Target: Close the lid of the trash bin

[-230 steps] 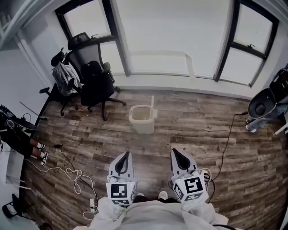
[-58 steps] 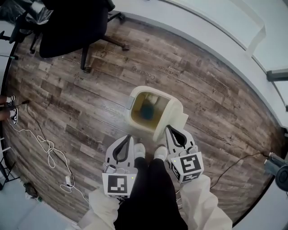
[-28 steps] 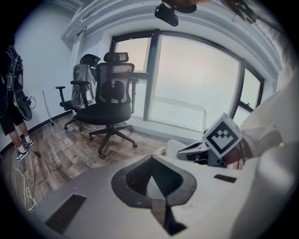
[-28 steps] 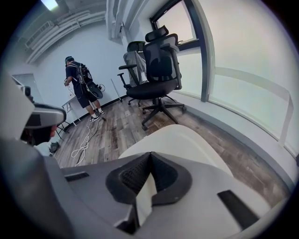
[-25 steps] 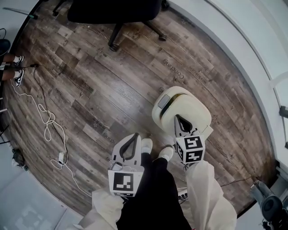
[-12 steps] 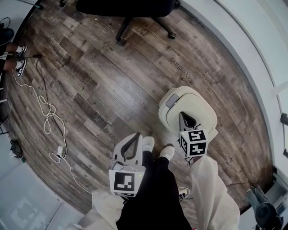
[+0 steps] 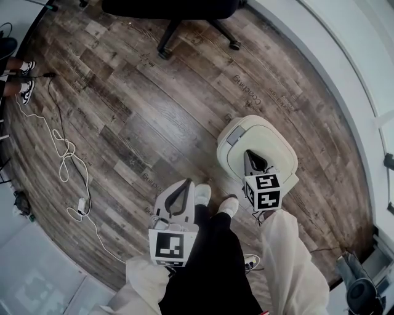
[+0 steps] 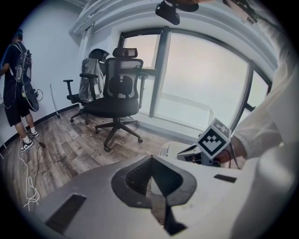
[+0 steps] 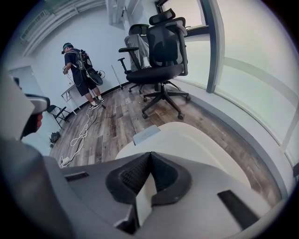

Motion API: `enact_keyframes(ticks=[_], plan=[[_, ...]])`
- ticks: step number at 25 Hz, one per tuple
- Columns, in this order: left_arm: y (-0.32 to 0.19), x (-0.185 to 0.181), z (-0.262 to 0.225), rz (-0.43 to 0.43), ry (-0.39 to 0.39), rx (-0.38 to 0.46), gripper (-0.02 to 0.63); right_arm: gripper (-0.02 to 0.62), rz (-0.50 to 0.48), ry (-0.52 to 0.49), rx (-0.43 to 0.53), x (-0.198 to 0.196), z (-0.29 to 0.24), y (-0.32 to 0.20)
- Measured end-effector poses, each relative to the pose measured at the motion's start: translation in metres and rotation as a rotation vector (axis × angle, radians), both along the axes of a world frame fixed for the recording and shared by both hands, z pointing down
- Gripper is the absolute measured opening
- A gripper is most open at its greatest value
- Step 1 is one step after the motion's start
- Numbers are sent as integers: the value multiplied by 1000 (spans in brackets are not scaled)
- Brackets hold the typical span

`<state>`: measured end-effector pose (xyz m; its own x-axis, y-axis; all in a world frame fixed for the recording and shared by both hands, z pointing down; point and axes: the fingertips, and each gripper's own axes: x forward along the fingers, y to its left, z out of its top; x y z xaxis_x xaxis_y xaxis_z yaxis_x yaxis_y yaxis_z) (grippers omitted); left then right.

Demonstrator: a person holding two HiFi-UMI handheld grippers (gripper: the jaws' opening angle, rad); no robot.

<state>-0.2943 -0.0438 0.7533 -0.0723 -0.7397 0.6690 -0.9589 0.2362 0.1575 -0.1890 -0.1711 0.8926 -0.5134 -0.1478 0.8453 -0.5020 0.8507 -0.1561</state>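
Note:
The cream trash bin [image 7: 261,140] stands on the wood floor with its lid down flat and a grey tab [image 7: 234,136] at its front edge. My right gripper [image 7: 249,154] is shut, empty, and sits over the lid's near half; in the right gripper view the lid [image 9: 196,144] fills the space just past the right gripper [image 9: 150,154]. My left gripper [image 7: 185,183] is shut and empty, held beside my legs, left of the bin. In the left gripper view the left gripper [image 8: 150,158] points across the room, with the bin [image 8: 174,148] low at the right.
A black office chair [image 7: 166,9] stands beyond the bin. A white cable [image 7: 64,166] and power strip [image 7: 80,208] lie on the floor at left. Another person [image 9: 79,70] stands by the far wall. A white window sill [image 7: 345,67] curves behind the bin.
The bin's lid stood upright at first; my right gripper came onto it and it now lies down flat. Over the last half second, almost nothing has moved.

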Motion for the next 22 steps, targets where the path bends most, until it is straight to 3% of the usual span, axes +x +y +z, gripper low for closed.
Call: enact_keyframes(ticks=[17, 22], plan=[[4, -1, 6, 1, 6, -22, 5, 23, 0, 18, -14, -1, 7, 0], [5, 5, 2, 20, 2, -22, 5, 23, 56, 25, -66, 13, 5, 3]])
